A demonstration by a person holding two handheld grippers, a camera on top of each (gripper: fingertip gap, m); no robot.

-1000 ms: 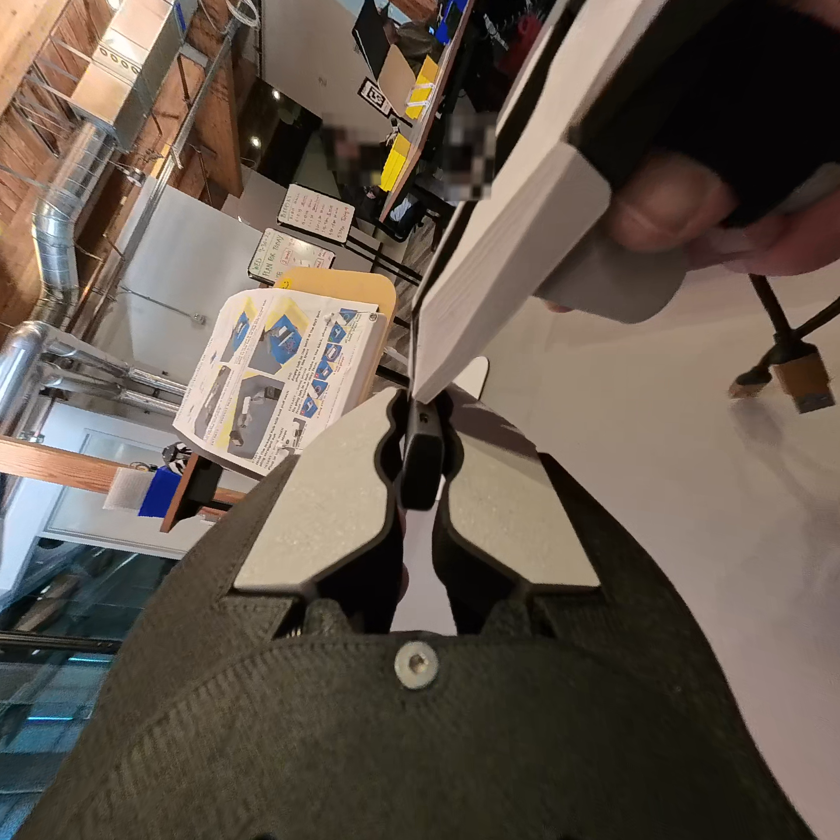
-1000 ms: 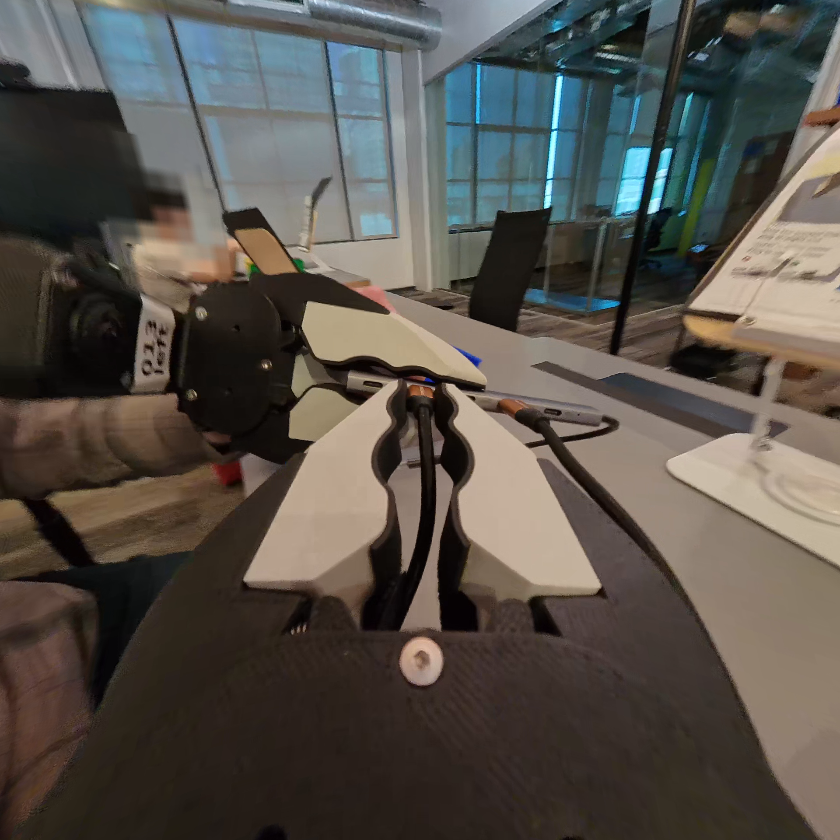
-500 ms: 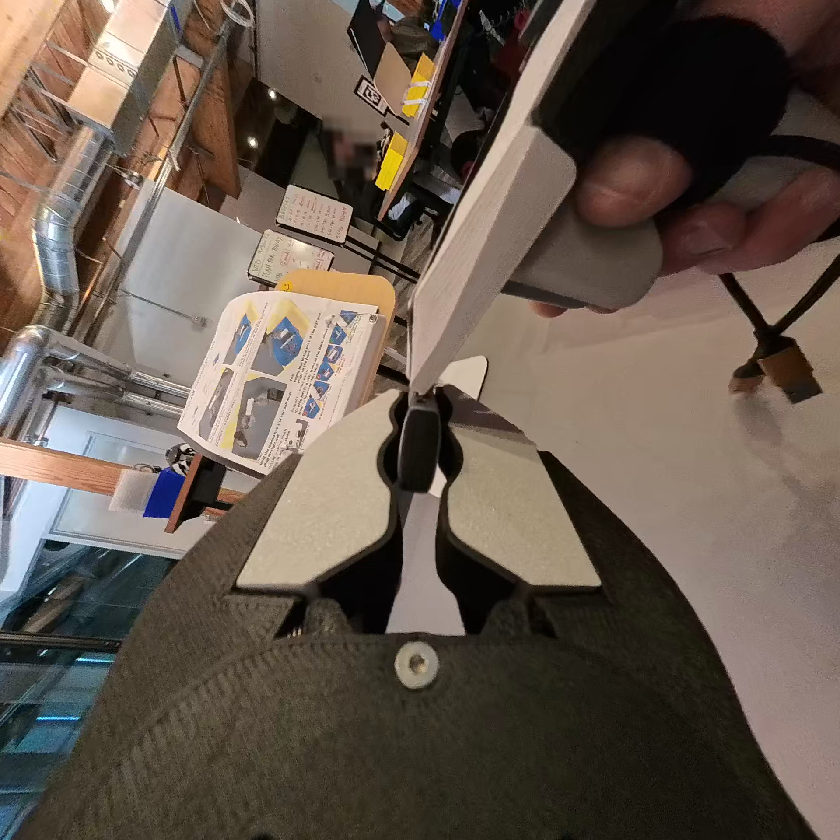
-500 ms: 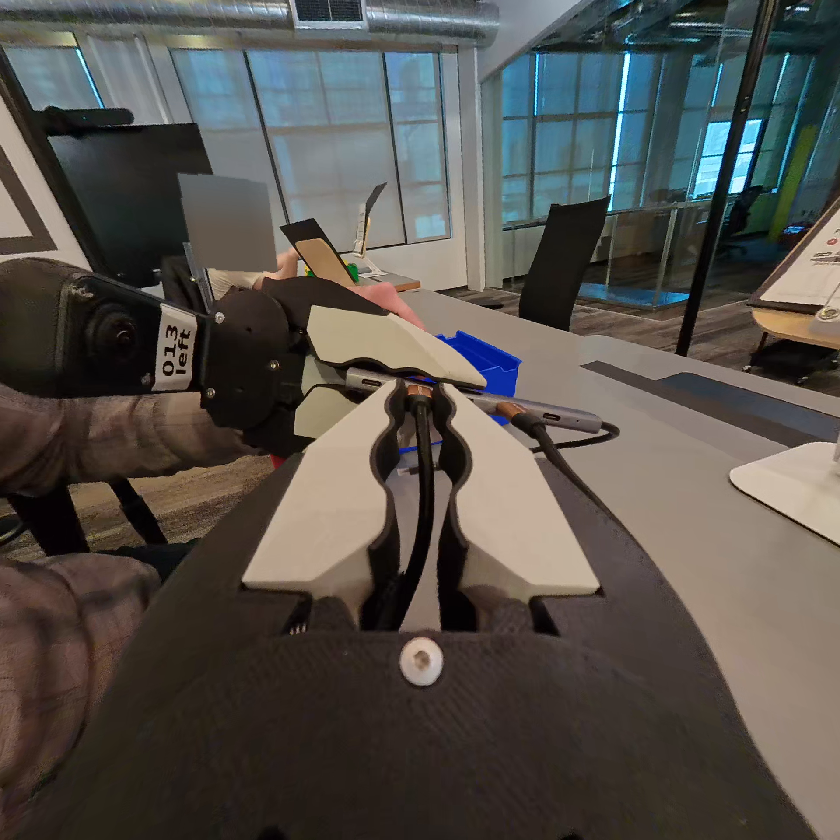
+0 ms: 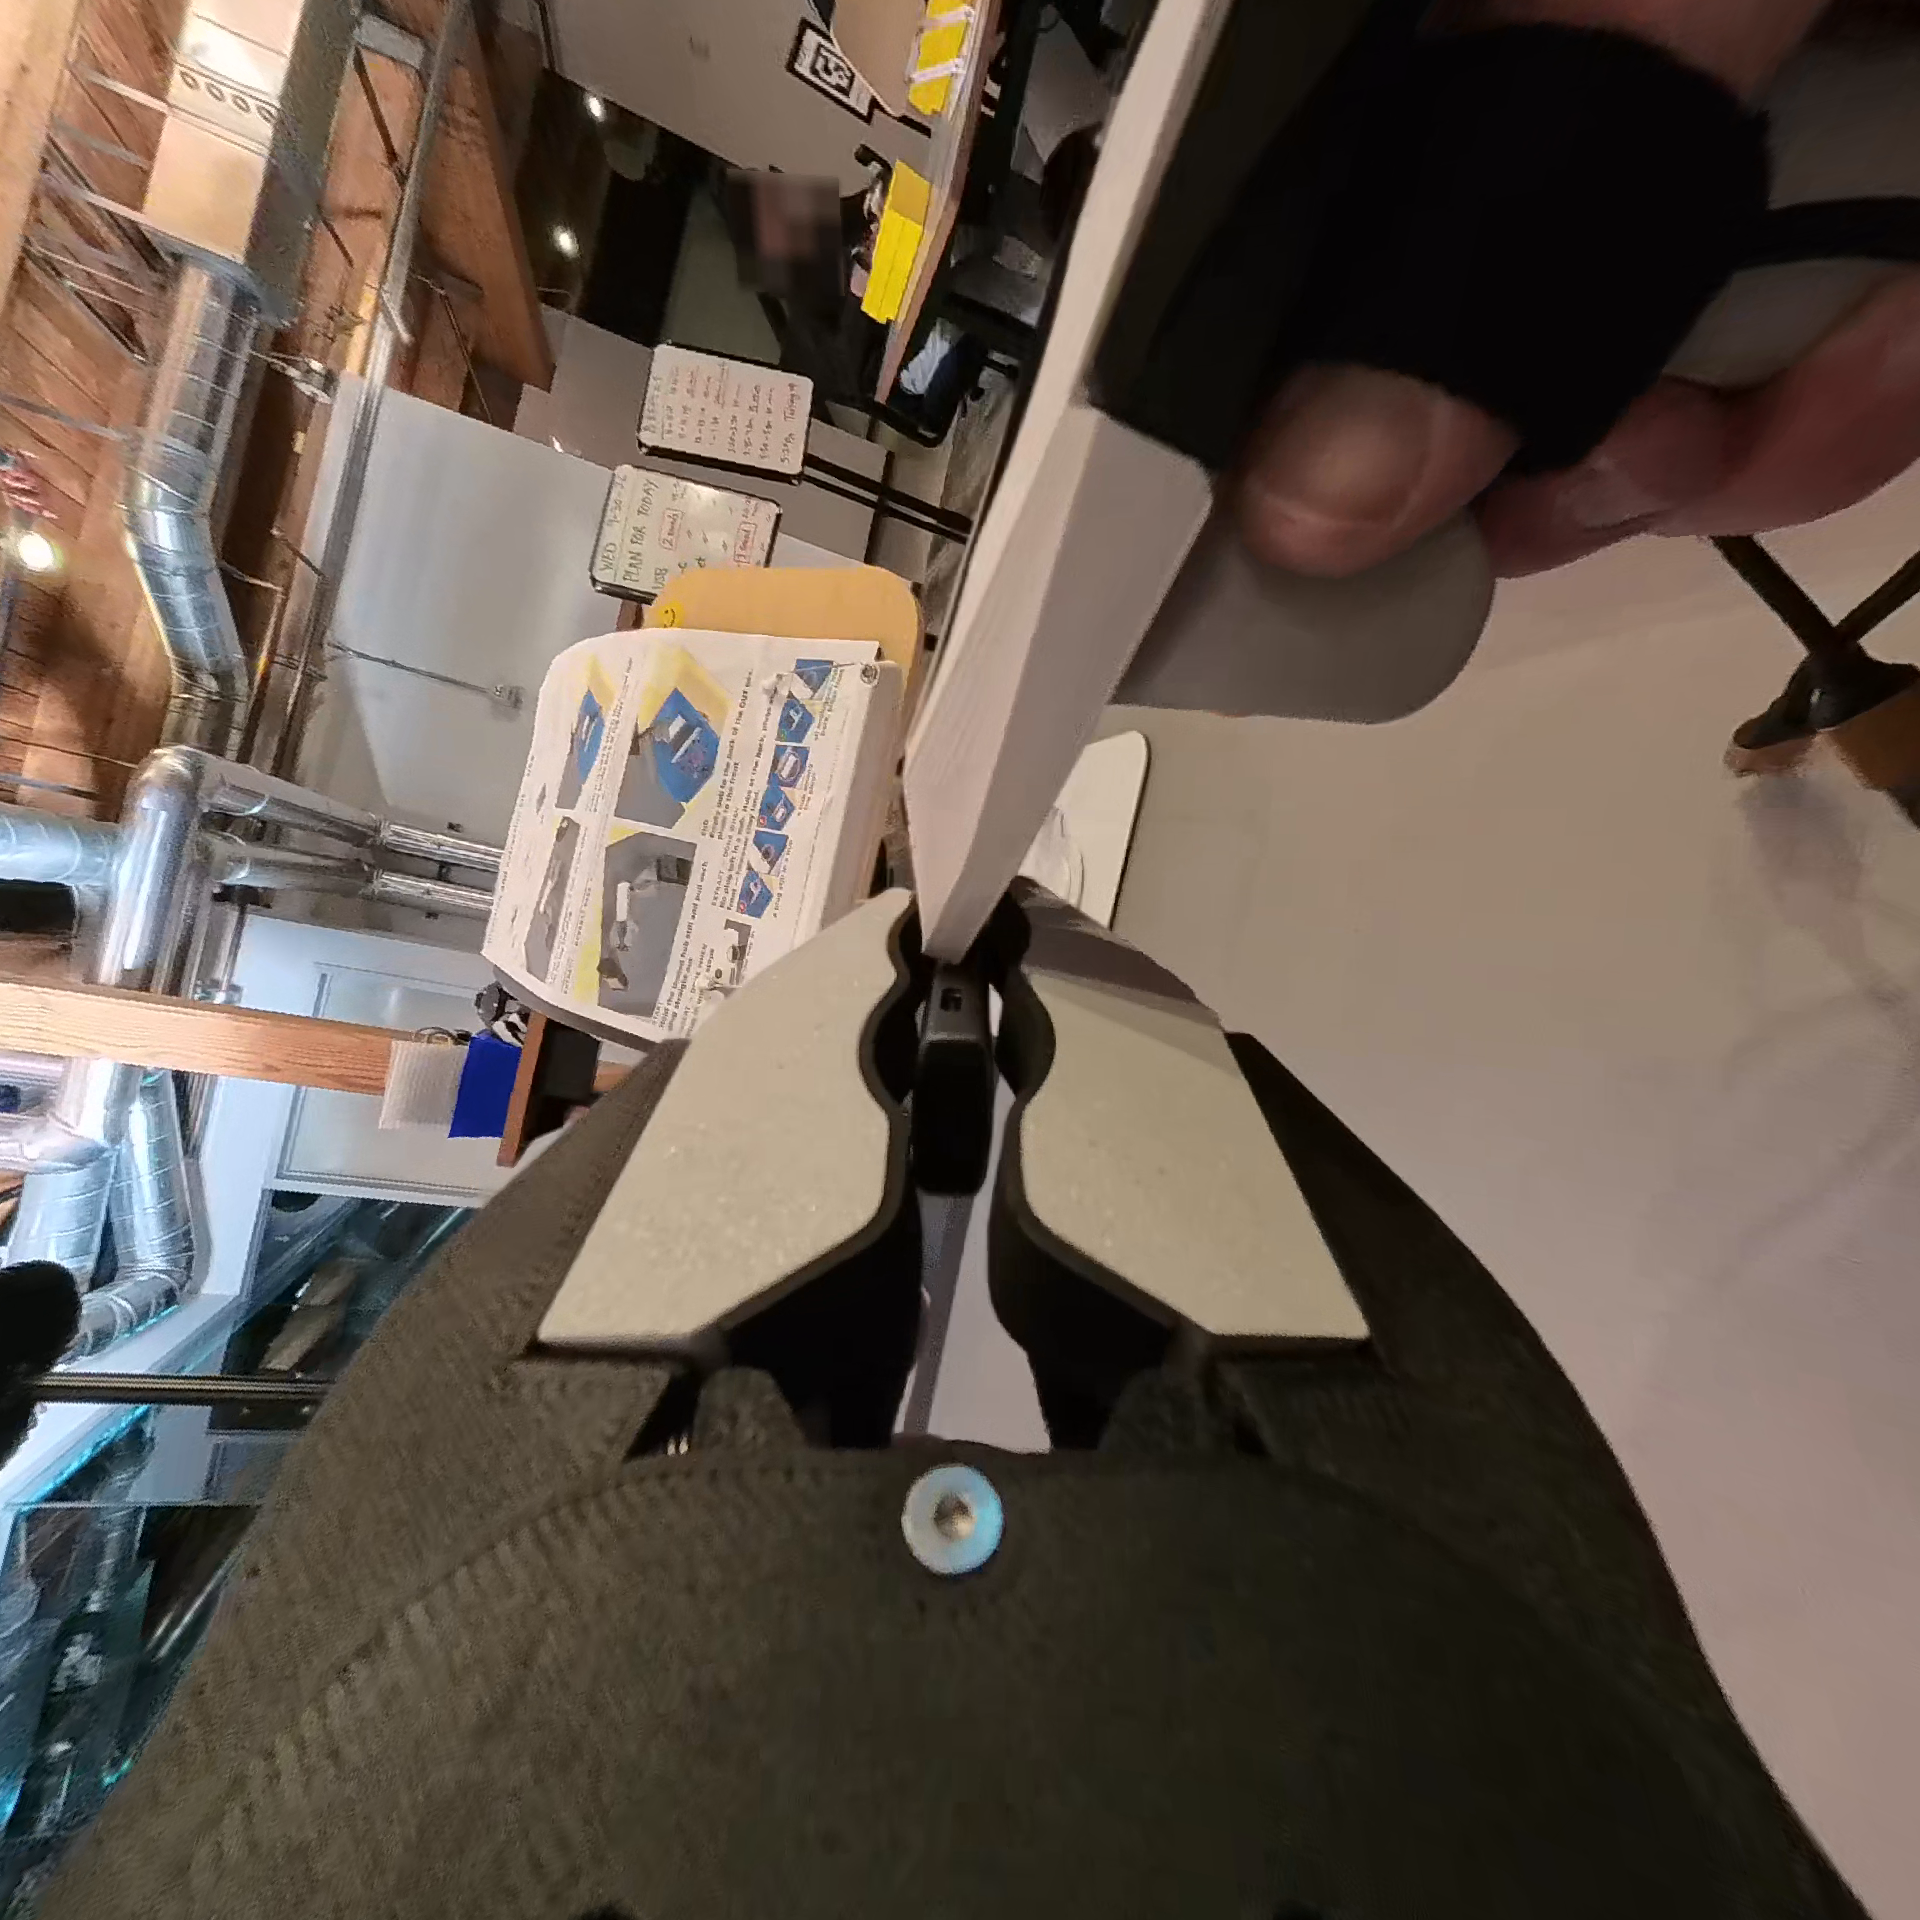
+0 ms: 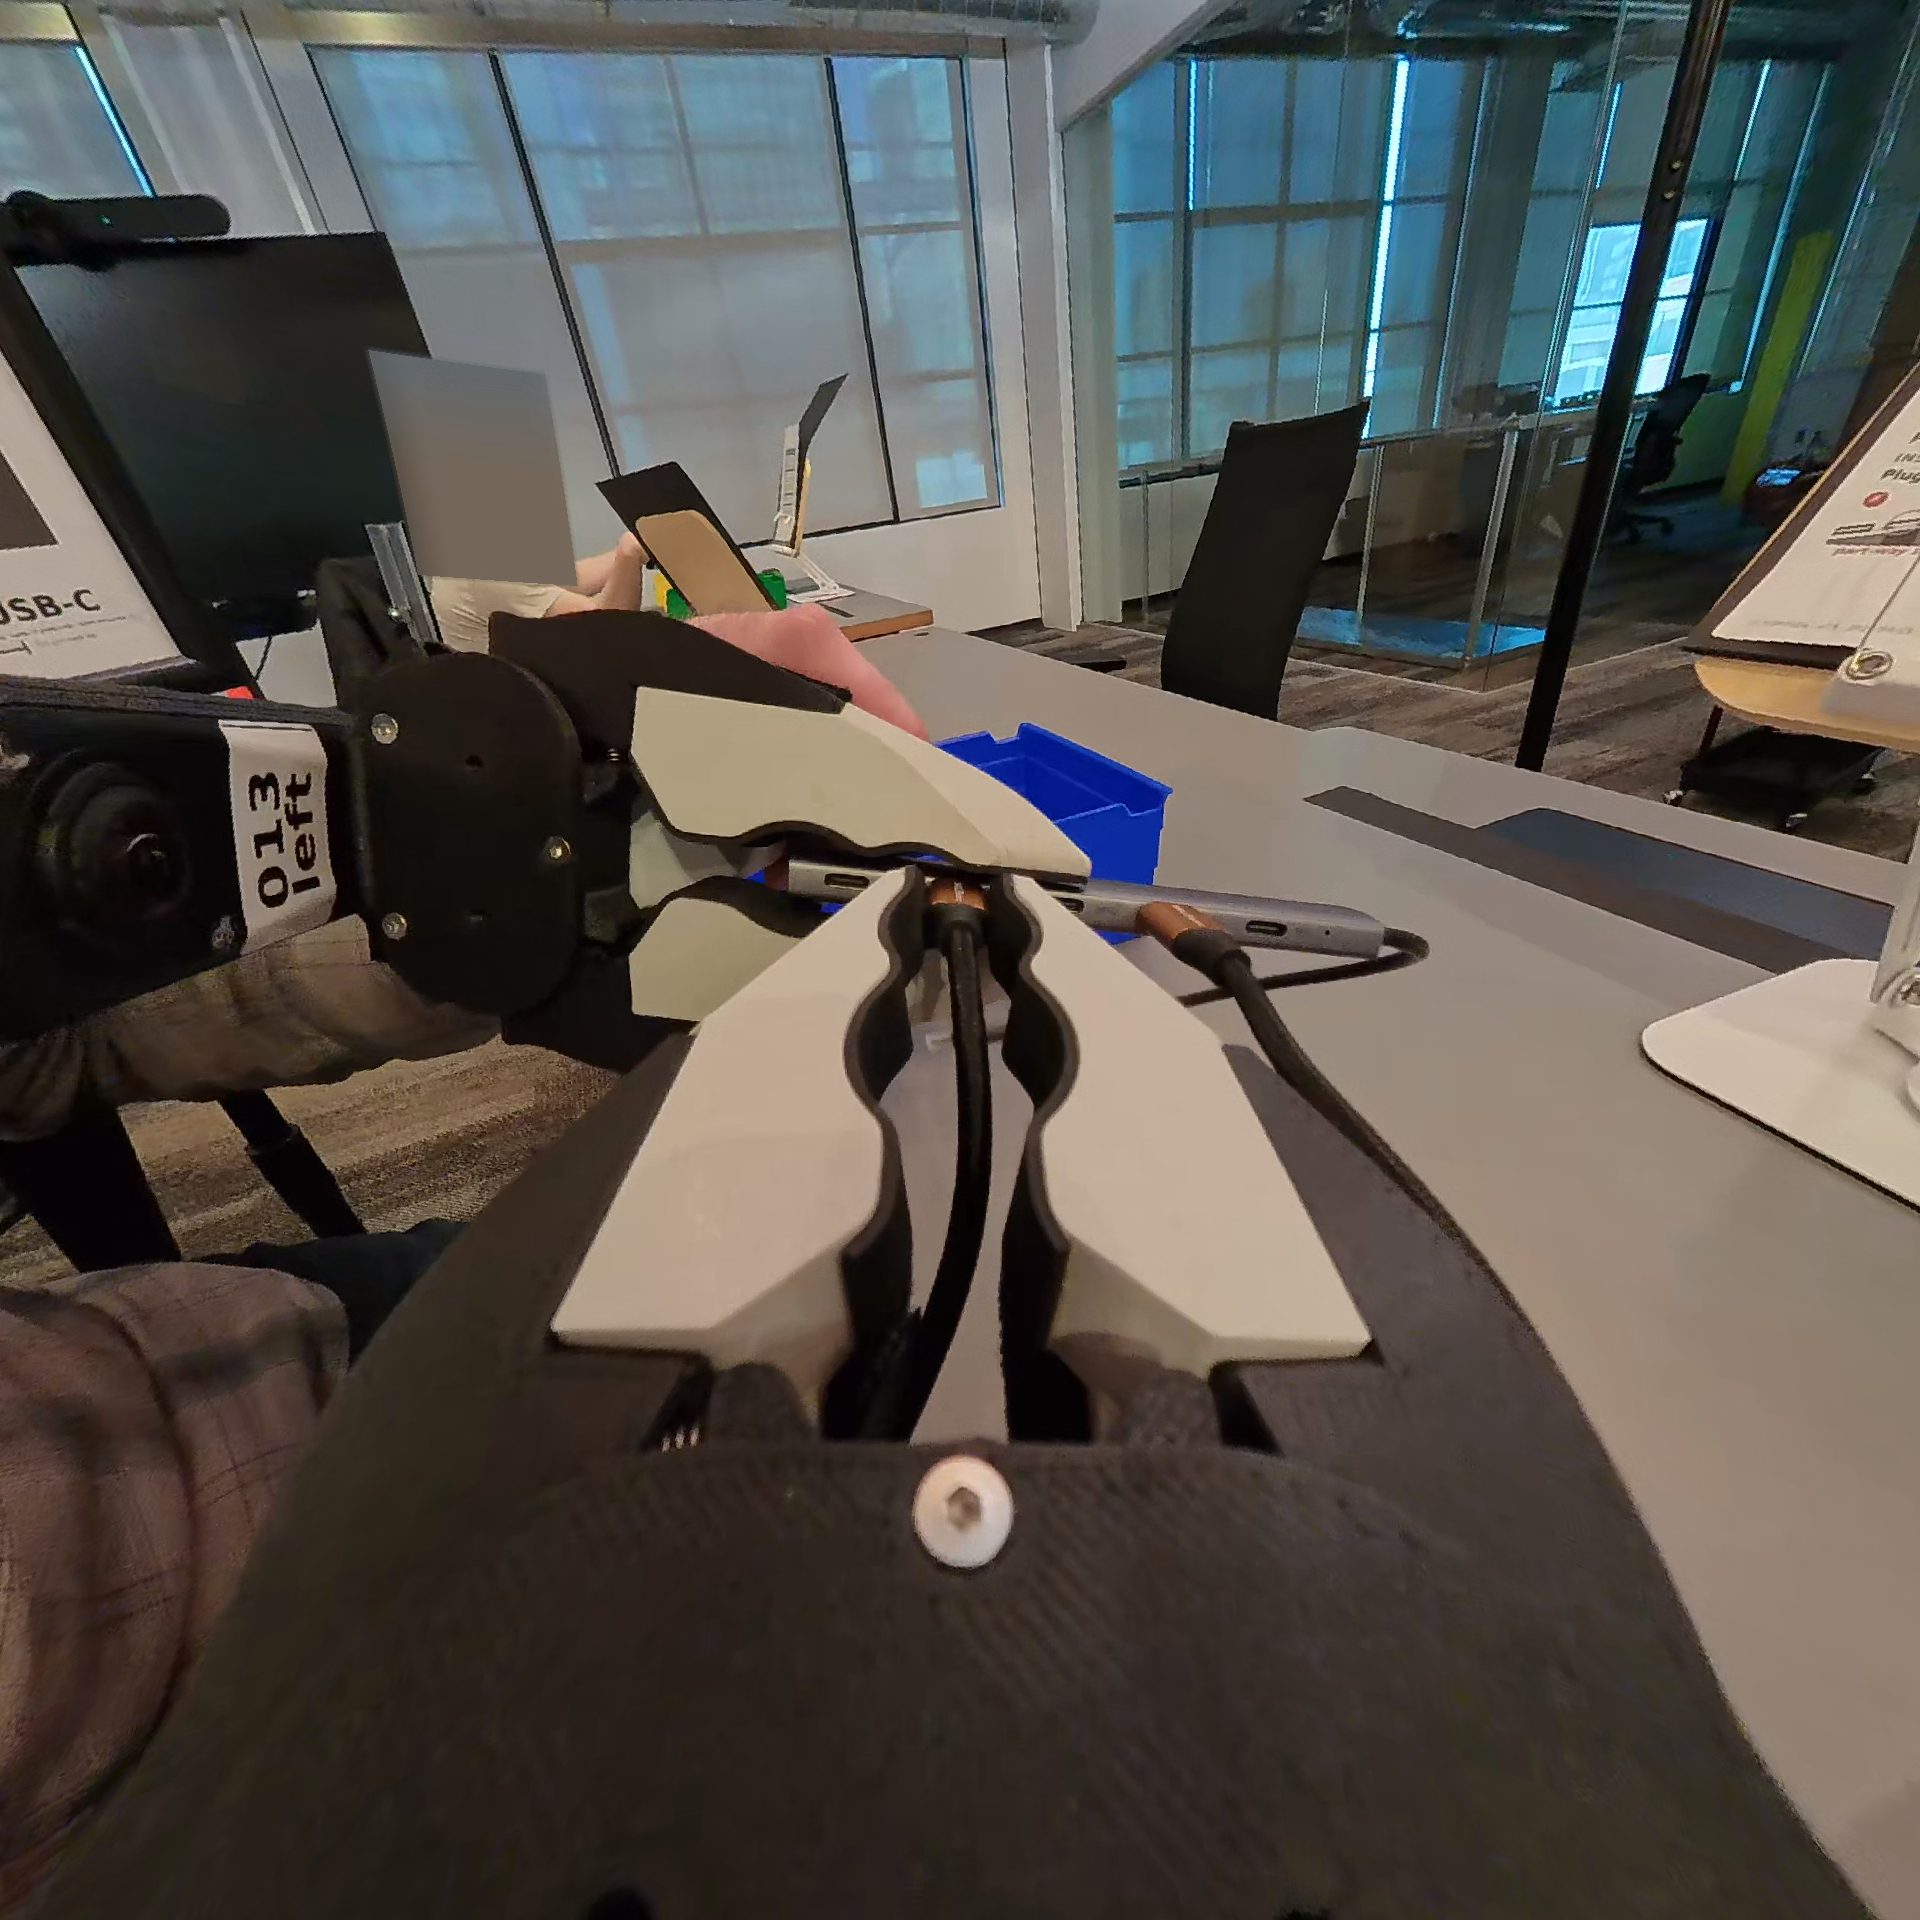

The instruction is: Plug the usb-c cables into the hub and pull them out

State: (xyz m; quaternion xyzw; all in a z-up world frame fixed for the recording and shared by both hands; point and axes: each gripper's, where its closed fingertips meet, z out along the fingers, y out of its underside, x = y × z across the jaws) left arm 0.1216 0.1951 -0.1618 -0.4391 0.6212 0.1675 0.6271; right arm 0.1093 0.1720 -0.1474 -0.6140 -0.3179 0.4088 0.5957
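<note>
Right gripper (image 6: pixel 961 904): clenched on the copper-collared plug (image 6: pixel 956 896) of a black usb-c cable (image 6: pixel 971 1049), which runs back between its 2 fingers. The plug tip sits at the near side face of the hub (image 6: pixel 1226 920); whether it is fully seated cannot be told, as the fingertips cover the joint.

Left gripper (image 6: pixel 862 883): grasping the hub at its left end, 1 finger above and 1 below, holding the slim grey bar level and clear of the bench (image 6: pixel 1558 1195). In the left wrist view the same grip shows end-on, the left gripper (image 5: pixel 951 971) closed on the hub's dark end (image 5: pixel 951 1081), with the right gripper's pale finger (image 5: pixel 1039 644) crossing just in front and a gloved hand (image 5: pixel 1455 343) behind it.

A second cable (image 6: pixel 1278 1029), also copper-collared, stands plugged into the hub just right of the first and trails down over the near bench edge. At least 2 further ports on the hub face appear vacant.

Beyond the hub: a blue bin (image 6: pixel 1060 790) farther back on the bench and a white stand base (image 6: pixel 1787 1060) toward the right edge.

Assessment: 1 cable is in, 1 is at its port. Any remaining insertions, and all pulling out, are judged outstanding.
</note>
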